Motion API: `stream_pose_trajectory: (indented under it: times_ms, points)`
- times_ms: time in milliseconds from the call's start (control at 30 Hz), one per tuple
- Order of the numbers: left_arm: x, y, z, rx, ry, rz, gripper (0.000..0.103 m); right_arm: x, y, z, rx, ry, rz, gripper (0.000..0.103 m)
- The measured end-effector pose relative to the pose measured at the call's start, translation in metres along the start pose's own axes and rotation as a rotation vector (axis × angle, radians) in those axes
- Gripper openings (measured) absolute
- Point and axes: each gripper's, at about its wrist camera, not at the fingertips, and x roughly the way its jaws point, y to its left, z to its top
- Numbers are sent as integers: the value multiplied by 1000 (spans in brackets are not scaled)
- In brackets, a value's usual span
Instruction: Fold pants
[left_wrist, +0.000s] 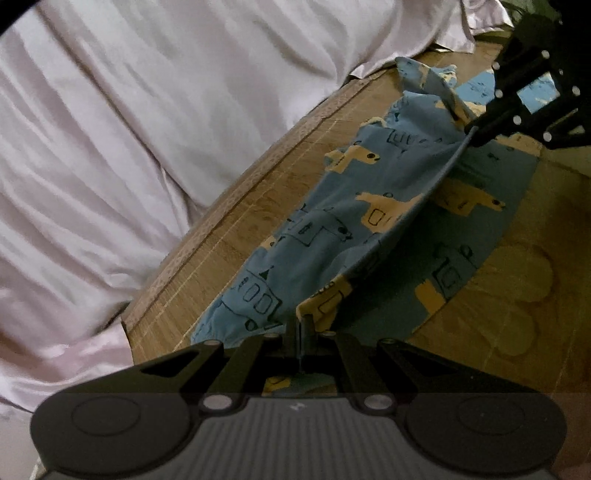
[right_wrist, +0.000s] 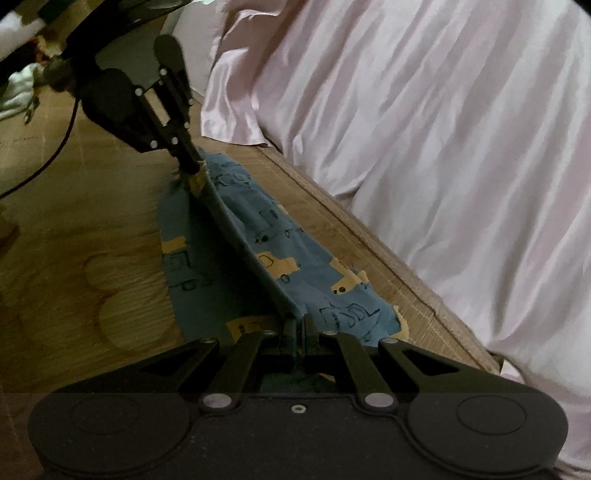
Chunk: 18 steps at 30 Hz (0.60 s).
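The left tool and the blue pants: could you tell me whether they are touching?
Touching. In the left wrist view the left tool is shut on an edge of the blue pants; the right wrist view shows the same pinch.

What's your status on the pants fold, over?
Left gripper, right gripper both shut on blue printed pants. Edge lifted taut over mat. Nothing in way.

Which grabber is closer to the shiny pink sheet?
Hard to call. The left gripper and the right gripper both pinch the blue pants, and the pink sheet lies beyond the mat edge beside each.
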Motion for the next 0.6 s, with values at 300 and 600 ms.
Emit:
stream_pose_trajectory:
  times_ms: [300,600]
  points:
    - [2,-15,-7,108,22,-35,0,-1,20,-11,-4,55,20,1]
    - [-1,-12,-12,124,25,-71,0,-4,26,-17,-9,56,37,1]
